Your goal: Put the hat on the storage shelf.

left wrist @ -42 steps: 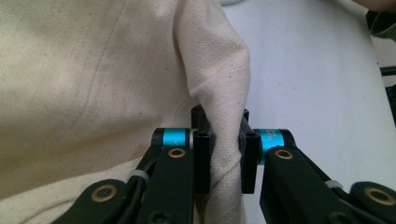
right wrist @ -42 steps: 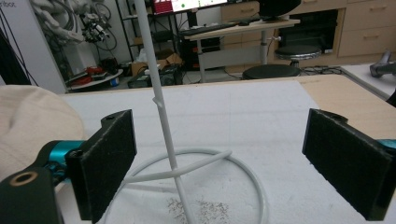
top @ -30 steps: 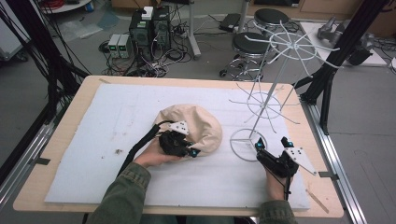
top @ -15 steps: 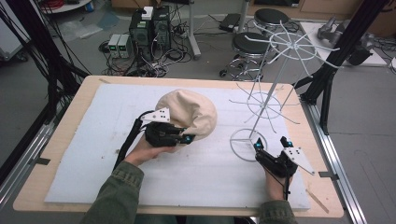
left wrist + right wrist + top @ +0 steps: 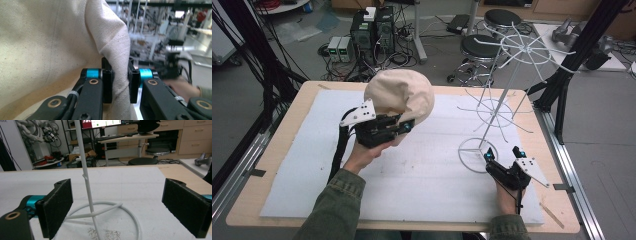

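While the left tongs (image 5: 404, 126) pinch a fold of the cream hat (image 5: 399, 95), the person's left hand (image 5: 367, 152) holds it lifted above the white mat (image 5: 412, 175) on the table (image 5: 277, 145), forearm angled up from the near edge. The right tongs (image 5: 502, 156) rest low at the near right, spread wide and empty, facing the ring base of the white wire rack (image 5: 478, 149). No writing is readable on any of it.
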Demonstrator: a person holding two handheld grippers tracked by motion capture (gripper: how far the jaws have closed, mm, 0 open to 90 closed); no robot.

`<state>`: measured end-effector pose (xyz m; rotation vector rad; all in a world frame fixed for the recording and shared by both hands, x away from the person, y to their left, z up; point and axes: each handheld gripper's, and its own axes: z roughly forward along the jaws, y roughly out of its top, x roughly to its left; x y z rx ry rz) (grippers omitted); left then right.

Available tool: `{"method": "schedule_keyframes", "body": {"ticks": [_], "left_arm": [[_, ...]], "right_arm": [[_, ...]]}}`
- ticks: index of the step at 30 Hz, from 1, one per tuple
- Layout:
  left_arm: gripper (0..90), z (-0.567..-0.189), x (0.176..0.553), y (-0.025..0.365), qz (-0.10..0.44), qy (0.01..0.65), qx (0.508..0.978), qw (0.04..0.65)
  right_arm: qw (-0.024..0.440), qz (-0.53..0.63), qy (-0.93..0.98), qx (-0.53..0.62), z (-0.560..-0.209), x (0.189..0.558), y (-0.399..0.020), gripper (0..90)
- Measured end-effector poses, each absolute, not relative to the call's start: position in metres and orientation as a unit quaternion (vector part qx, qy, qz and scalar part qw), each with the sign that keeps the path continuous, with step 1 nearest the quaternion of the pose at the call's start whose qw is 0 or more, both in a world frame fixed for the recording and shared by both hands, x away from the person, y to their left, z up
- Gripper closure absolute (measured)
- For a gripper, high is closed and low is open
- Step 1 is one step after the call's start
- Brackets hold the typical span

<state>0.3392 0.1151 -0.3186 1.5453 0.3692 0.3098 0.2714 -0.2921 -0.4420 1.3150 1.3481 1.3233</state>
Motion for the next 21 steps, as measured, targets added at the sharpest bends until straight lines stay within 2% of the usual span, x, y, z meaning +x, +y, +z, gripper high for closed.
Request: {"method": "schedule_keyframes", "body": {"ticks": [13, 21], "left_arm": [[80.2, -0.255, 0.326, 0.117, 0.213, 0.118, 0.632, 0.736], [80.2, -0.223, 0.328, 0.118, 0.216, 0.103, 0.601, 0.763]], "right_arm": [[0.406, 0.531, 0.531, 0.52, -0.441, 0.27, -0.293, 8.9], [0.408, 0.532, 0.529, 0.52, -0.441, 0.269, -0.294, 8.9]]}}
